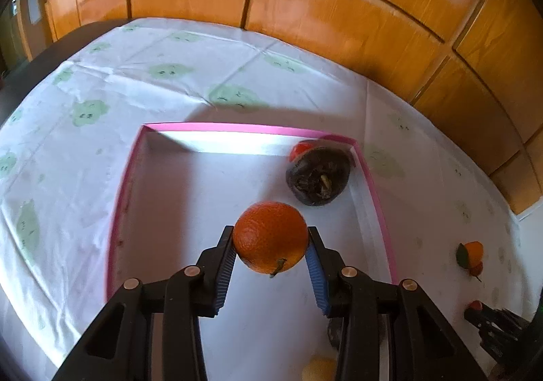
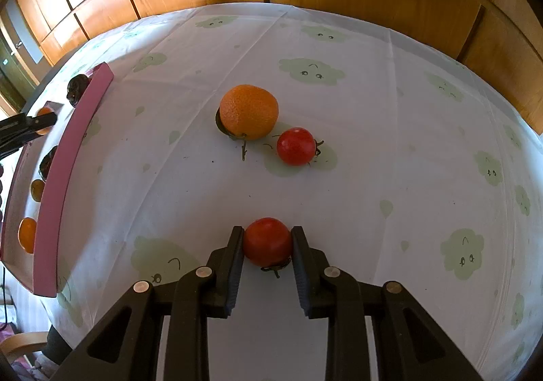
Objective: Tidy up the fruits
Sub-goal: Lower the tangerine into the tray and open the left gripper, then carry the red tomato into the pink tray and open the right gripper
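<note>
Pink-rimmed box (image 1: 373,187) already holds several fruits. Left tongs (image 1: 270,245) clamp an orange (image 1: 269,242) above it; right tongs (image 2: 268,242) pinch a tomato (image 2: 268,240). A second orange (image 2: 248,111) and tomato (image 2: 296,146) wait on the table (image 2: 373,177).

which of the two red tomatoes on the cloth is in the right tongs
The nearer tomato, clamped between the right tongs. The other tomato lies free farther off, beside the orange.

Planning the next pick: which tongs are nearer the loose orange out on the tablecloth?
Right. The right tongs, gripping a tomato, sit just short of the orange. The left tongs hold another orange above the pink box.
</note>
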`<state>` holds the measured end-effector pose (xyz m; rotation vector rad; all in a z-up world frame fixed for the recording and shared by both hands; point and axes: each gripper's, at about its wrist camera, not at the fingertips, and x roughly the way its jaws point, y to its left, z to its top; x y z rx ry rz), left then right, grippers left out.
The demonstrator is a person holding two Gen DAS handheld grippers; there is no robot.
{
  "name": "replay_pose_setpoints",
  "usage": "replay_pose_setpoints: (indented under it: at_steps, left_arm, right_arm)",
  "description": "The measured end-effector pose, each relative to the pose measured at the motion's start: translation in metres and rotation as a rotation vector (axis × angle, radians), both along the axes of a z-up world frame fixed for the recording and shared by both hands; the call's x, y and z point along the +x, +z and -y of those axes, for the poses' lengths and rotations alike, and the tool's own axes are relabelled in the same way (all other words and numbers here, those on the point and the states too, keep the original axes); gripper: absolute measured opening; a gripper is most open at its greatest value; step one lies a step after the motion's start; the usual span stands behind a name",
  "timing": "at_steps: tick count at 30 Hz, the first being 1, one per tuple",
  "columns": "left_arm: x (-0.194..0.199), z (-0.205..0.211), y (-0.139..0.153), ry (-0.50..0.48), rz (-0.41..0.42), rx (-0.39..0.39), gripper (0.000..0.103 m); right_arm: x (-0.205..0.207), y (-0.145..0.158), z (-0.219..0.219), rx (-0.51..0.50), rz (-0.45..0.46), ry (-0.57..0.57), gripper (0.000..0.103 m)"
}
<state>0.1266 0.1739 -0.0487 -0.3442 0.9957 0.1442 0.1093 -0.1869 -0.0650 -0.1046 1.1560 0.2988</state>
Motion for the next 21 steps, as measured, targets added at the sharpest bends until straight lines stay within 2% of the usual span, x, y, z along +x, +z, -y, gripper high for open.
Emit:
replay_pose_setpoints:
  at_steps: [3, 5, 10, 15, 21]
  left_arm:
    - [0.004, 0.002, 0.001, -0.002, 0.012, 0.014, 0.044]
    - [0.002, 0.005, 0.006, 0.009, 0.028, 0.05, 0.051]
    - [-0.022, 0.012, 0.024, 0.05, 0.086, 0.15, 0.058]
    - [-0.052, 0.024, 0.038, 0.031, 0.157, 0.189, 0.061]
    - [-0.076, 0.036, 0.05, 0.007, 0.204, 0.203, 0.063]
  right_arm:
    - [-0.001, 0.0, 0.0, 0.002, 0.003, -0.002, 0.027]
    - [-0.001, 0.0, 0.001, 0.005, 0.006, -0.004, 0.027]
    - [-0.002, 0.0, 0.002, 0.007, 0.011, -0.014, 0.027]
    - [-0.002, 0.001, 0.004, 0.015, 0.009, -0.023, 0.027]
    - [-0.006, 0.003, 0.003, 0.028, 0.004, -0.018, 0.027]
